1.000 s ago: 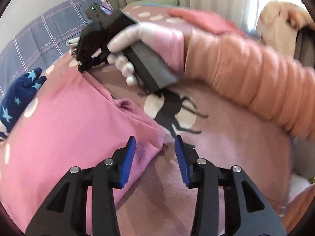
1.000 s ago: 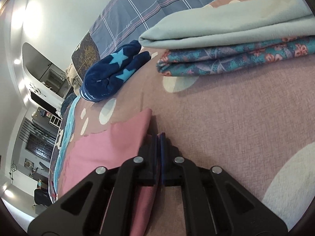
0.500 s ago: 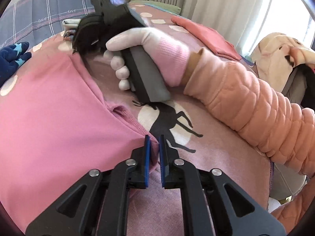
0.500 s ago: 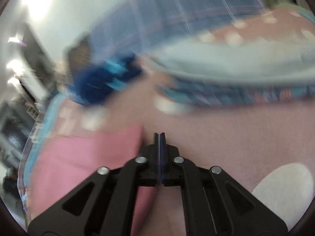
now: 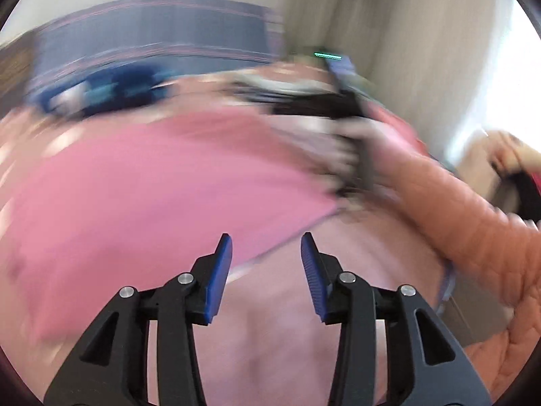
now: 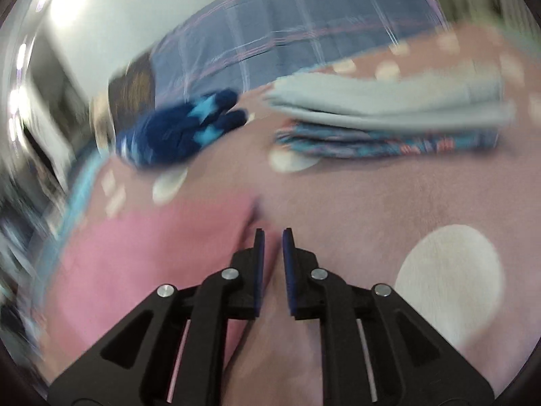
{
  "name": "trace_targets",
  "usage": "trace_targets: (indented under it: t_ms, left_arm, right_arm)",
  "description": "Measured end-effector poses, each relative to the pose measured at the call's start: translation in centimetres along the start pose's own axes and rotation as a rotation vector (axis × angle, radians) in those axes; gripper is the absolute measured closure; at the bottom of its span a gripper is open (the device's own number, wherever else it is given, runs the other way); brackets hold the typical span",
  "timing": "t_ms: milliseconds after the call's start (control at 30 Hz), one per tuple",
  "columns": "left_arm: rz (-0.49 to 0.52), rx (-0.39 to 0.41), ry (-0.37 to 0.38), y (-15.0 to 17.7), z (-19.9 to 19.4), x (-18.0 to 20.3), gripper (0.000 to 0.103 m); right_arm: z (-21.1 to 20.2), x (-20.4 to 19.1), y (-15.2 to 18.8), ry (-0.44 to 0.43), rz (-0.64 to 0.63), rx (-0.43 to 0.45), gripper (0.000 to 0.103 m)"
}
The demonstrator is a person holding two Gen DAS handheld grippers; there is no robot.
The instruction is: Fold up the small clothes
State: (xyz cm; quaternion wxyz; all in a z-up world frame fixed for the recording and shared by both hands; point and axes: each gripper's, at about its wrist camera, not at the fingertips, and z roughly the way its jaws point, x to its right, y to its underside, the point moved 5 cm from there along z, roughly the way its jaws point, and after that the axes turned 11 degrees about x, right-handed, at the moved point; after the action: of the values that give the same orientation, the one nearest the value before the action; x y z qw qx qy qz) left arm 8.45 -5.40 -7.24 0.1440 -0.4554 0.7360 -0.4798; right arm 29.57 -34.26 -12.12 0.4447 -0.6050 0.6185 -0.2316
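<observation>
A pink garment point(image 5: 142, 182) lies flat on the mauve dotted bedspread point(image 5: 304, 338); it also shows in the right wrist view point(image 6: 152, 253). My left gripper point(image 5: 267, 253) is open, with the garment's near edge just past its fingertips, and holds nothing. My right gripper point(image 6: 272, 237) has its jaws a little apart at the garment's corner; it appears blurred, with the gloved hand, in the left wrist view point(image 5: 341, 128). Both views are motion-blurred.
A stack of folded clothes, pale green over a teal print point(image 6: 389, 121), lies at the far right of the bed. A navy garment with blue stars point(image 6: 175, 132) lies far left. A plaid blue pillow point(image 6: 287, 44) is behind. My orange sleeve point(image 5: 456, 223) crosses the right.
My left gripper, shut on the pink edge half a second ago, has opened and let it go. My right gripper's jaws have parted slightly. Both cameras have swung.
</observation>
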Motion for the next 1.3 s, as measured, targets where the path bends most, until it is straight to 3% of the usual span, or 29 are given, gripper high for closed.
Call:
trace_targets:
  t_ms: [33,100,167,300,467,700,867,967,1067,1100,1133,1167,1200,1300]
  left_arm:
    - [-0.07,0.008,-0.072,0.8,-1.6,-3.2,0.06]
    - [-0.177,0.03,-0.166,1.8,-4.0,-7.7,0.06]
    - [-0.284,0.081,-0.251,2.9,-7.2,-12.2,0.06]
    - [-0.382,0.174,-0.301,4.2,-11.3,-16.9,0.06]
    - [-0.441,0.181,-0.211,5.6,-10.6,-18.3,0.06]
    - [-0.412,0.125,-0.126,5.3,-8.0,-19.2,0.06]
    - [-0.415,0.09,-0.05,5.7,-6.7,-19.6,0.059]
    - [-0.408,0.085,-0.014,5.7,-6.3,-19.2,0.052]
    - [-0.416,0.075,0.017,5.5,-5.7,-19.3,0.051]
    - [-0.421,0.072,0.024,5.4,-5.4,-19.4,0.051]
    - [-0.42,0.069,0.028,5.2,-5.2,-19.4,0.054]
    - [-0.411,0.061,0.026,5.0,-4.8,-19.4,0.078]
    - [-0.415,0.049,0.031,5.0,-4.4,-19.5,0.099]
    - [-0.445,0.062,0.041,4.9,-4.5,-19.7,0.099]
  right_arm:
    - [-1.3,-2.6,0.4,0.029,-0.12,0.015,0.062]
    - [-4.0,-8.0,1.0,0.044,-0.297,0.094,0.045]
    - [-5.3,-12.3,1.5,-0.01,-0.373,0.126,0.045]
    - [-5.4,-20.1,2.4,-0.14,-0.391,0.038,0.045]
    - [-1.8,-29.7,3.2,-0.24,-0.443,-0.051,0.046]
    - [5.4,-40.5,5.8,-0.238,-0.577,-0.157,0.046]
    - [9.6,-44.2,7.3,-0.239,-0.578,-0.219,0.046]
    - [11.3,-45.6,8.4,-0.213,-0.604,-0.249,0.046]
    - [13.2,-46.8,9.5,-0.167,-0.636,-0.267,0.045]
    - [13.8,-46.9,9.7,-0.141,-0.652,-0.263,0.047]
    - [14.6,-46.8,9.9,-0.092,-0.684,-0.252,0.071]
    - [15.1,-46.7,10.1,-0.059,-0.698,-0.243,0.086]
    - [15.5,-46.5,10.0,-0.045,-0.683,-0.237,0.094]
    - [14.9,-46.6,8.9,-0.103,-0.615,-0.209,0.097]
